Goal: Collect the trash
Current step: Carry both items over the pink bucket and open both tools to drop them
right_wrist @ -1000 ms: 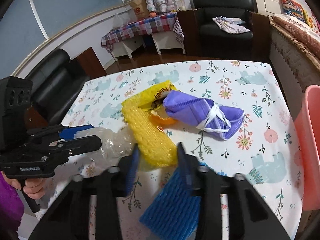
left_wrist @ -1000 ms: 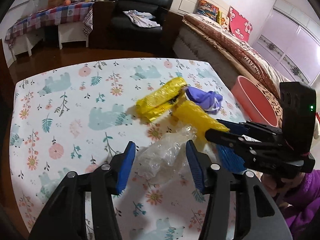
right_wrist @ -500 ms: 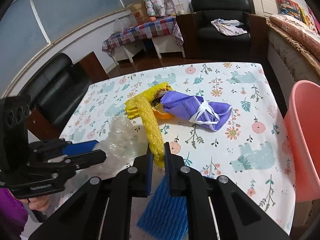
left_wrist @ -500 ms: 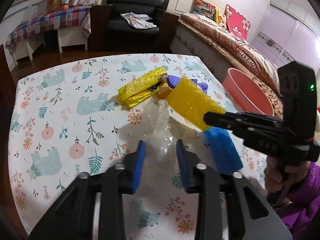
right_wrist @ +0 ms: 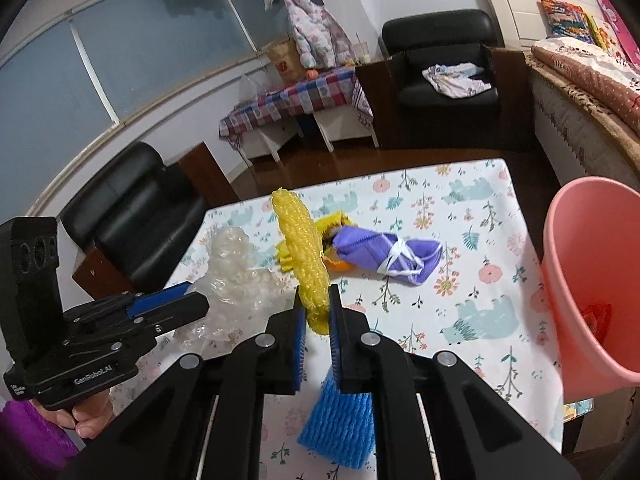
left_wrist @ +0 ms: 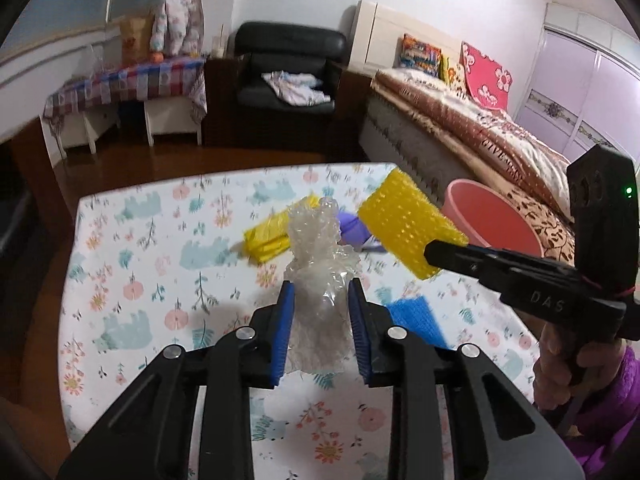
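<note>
My left gripper (left_wrist: 320, 304) is shut on a clear bubble wrap wad (left_wrist: 320, 264) and holds it above the table; the wad also shows in the right wrist view (right_wrist: 236, 276). My right gripper (right_wrist: 318, 312) is shut on a yellow foam net (right_wrist: 302, 256), lifted off the table; it also shows in the left wrist view (left_wrist: 404, 224). On the table lie a blue foam net (right_wrist: 340, 424), a purple mask bundle (right_wrist: 384, 256), a yellow bag (left_wrist: 266, 238) and an orange peel (right_wrist: 340, 266). A pink bin (right_wrist: 596, 280) stands at the table's right edge.
The table has a floral cloth (left_wrist: 136, 264). A bed (left_wrist: 492, 140) lies to the right behind the bin. A black armchair (left_wrist: 288, 76) and a small checked table (left_wrist: 128, 88) stand beyond the far edge. A black sofa (right_wrist: 132, 208) stands on the left.
Both grippers have closed on their pieces and risen: the left lifted the bubble wrap, the right lifted the yellow foam net off the table.
</note>
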Action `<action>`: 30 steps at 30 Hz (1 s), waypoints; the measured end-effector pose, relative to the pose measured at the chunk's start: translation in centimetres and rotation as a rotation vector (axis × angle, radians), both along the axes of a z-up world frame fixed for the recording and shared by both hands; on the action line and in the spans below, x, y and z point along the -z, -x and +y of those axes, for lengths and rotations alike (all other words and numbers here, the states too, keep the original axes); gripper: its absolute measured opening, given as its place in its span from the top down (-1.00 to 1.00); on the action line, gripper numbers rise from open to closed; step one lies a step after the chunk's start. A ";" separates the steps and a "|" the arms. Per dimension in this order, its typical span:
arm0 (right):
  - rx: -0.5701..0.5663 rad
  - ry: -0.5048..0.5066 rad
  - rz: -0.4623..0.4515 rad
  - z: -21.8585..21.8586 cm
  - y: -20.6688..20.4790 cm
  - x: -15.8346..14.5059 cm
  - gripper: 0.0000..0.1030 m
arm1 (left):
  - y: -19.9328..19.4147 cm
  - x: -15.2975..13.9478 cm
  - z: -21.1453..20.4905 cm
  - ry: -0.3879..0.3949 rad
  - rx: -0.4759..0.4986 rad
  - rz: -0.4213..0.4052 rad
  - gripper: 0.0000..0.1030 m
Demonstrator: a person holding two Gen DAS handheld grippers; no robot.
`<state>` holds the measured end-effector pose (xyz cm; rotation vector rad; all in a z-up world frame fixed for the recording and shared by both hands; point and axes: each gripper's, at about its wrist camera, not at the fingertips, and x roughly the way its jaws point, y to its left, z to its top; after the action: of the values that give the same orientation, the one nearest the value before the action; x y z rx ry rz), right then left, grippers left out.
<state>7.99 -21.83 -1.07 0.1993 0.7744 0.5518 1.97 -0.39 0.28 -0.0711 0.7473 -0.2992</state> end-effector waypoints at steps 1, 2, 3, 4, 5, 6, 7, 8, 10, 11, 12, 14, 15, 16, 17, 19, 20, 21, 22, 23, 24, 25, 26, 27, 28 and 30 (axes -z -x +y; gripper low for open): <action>0.005 -0.005 -0.007 -0.3 0.1 -0.3 0.81 | 0.2 -0.5 -0.4 -0.006 0.002 -0.017 0.47; 0.011 -0.007 -0.014 -0.5 0.3 -0.6 0.81 | 0.3 -0.8 -0.6 -0.011 0.003 -0.027 0.47; 0.019 -0.008 -0.022 -0.8 0.4 -0.9 0.81 | 0.5 -1.2 -1.0 -0.017 0.004 -0.042 0.47; 0.025 -0.007 -0.027 -1.0 0.6 -1.1 0.81 | 0.6 -1.6 -1.4 -0.018 0.006 -0.054 0.47; 0.034 -0.006 -0.033 -1.3 0.8 -1.3 0.81 | 0.7 -1.7 -1.7 -0.017 0.008 -0.060 0.47; 0.042 -0.006 -0.036 -1.6 0.9 -1.5 0.81 | 0.6 -2.0 -2.1 -0.015 0.008 -0.068 0.47; 0.055 -0.005 -0.039 -2.0 1.0 -1.7 0.81 | 0.6 -2.2 -2.4 -0.014 0.007 -0.074 0.47; 0.067 -0.005 -0.042 -2.4 1.1 -1.9 0.81 | 0.4 -2.5 -2.8 -0.009 0.009 -0.080 0.47; 0.097 0.000 -0.050 -3.5 1.3 -2.2 0.81 | 0.3 -2.8 -3.4 0.003 0.007 -0.086 0.47; 0.110 0.003 -0.054 -4.0 1.4 -2.4 0.81 | 0.2 -3.0 -3.8 0.010 0.007 -0.088 0.47; 0.128 0.006 -0.058 -4.7 1.5 -2.5 0.81 | 0.1 -3.1 -4.0 0.013 0.007 -0.089 0.47; 0.153 0.007 -0.061 -5.8 1.5 -2.8 0.81 | 0.0 -3.3 -4.7 0.019 0.013 -0.092 0.47; 0.169 0.008 -0.064 -6.4 1.6 -2.9 0.81 | -0.1 -3.4 -5.1 0.020 0.017 -0.093 0.47; 0.184 0.007 -0.066 -7.0 1.6 -2.9 0.81 | -0.3 -3.5 -5.6 0.020 0.022 -0.092 0.47; 0.199 0.004 -0.066 -7.7 1.6 -2.9 0.81 | -0.4 -3.5 -6.1 0.020 0.027 -0.090 0.47; 0.227 -0.009 -0.065 -9.0 1.6 -3.1 0.81 | -0.8 -3.6 -7.0 0.022 0.036 -0.086 0.47; 0.242 -0.014 -0.066 -9.7 1.6 -3.1 0.81 | -0.9 -3.7 -7.3 0.022 0.041 -0.086 0.47; 0.254 -0.018 -0.066 -10.2 1.6 -3.1 0.81 | -1.1 -3.8 -7.9 0.019 0.048 -0.088 0.47; 0.269 -0.022 -0.066 -11.0 1.6 -3.1 0.81 | -1.2 -3.9 -8.4 0.017 0.055 -0.091 0.47; 0.281 -0.027 -0.066 -11.6 1.6 -3.1 0.81 | -1.4 -3.9 -8.7 0.017 0.060 -0.092 0.47; 0.297 -0.031 -0.065 -12.4 1.6 -3.1 0.81 | -1.6 -4.0 -9.2 0.018 0.067 -0.093 0.47; 0.307 -0.032 -0.065 -12.9 1.5 -3.1 0.81 | -1.7 -4.1 -9.7 0.020 0.072 -0.094 0.47; 0.321 -0.034 -0.065 -13.5 1.4 -3.1 0.81 | -1.8 -4.1 -10.1 0.021 0.076 -0.095 0.47; 0.336 -0.036 -0.065 -14.1 1.4 -3.0 0.81 | -2.1 -4.2 -10.6 0.022 0.080 -0.094 0.47; 0.347 -0.038 -0.063 -14.7 1.4 -2.9 0.81 | -2.2 -4.2 -11.1 0.023 0.085 -0.094 0.47; 0.370 -0.042 -0.057 -15.7 1.2 -2.7 0.81 | -2.6 -4.2 -12.1 0.021 0.095 -0.094 0.47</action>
<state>6.78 -37.48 1.61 0.3557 0.6504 0.2225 4.55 -12.49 4.51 -0.0409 0.6558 -0.3985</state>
